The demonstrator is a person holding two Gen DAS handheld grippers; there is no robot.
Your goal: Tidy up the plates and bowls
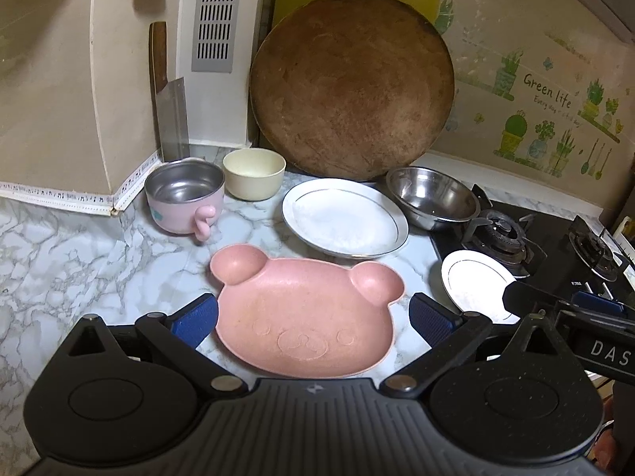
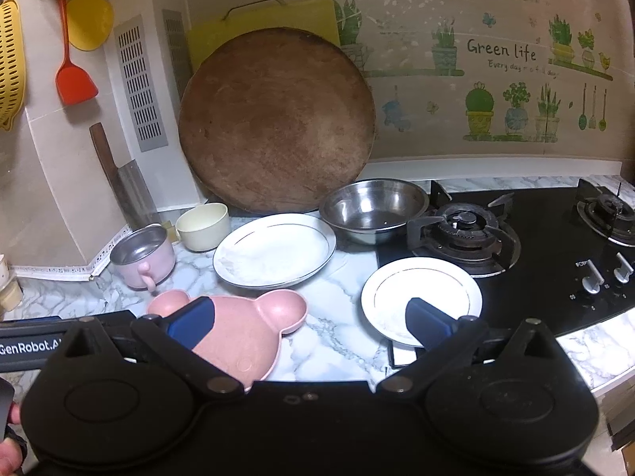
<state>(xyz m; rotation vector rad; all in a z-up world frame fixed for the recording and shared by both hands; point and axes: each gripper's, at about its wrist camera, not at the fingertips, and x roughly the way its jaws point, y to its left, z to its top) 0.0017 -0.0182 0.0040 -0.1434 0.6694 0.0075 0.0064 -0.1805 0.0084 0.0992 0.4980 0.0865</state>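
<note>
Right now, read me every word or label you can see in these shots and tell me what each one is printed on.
"Green life": wall sticker with potted plants, behind the stove.
"Every day..." under it: the rest is too blurred to read.
"DAS", cut off: on the right gripper, seen from the left wrist view.
"GenRobot.A", cut off: on the left gripper, seen from the right wrist view.
Small label by the stove knobs: too small to read.

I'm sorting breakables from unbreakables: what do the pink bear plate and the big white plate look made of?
Pink bear plate: matte, faintly speckled, so probably plastic or wheat-straw composite. Big white plate: glossy white with a thin dark rim line, likely glazed ceramic.
</note>
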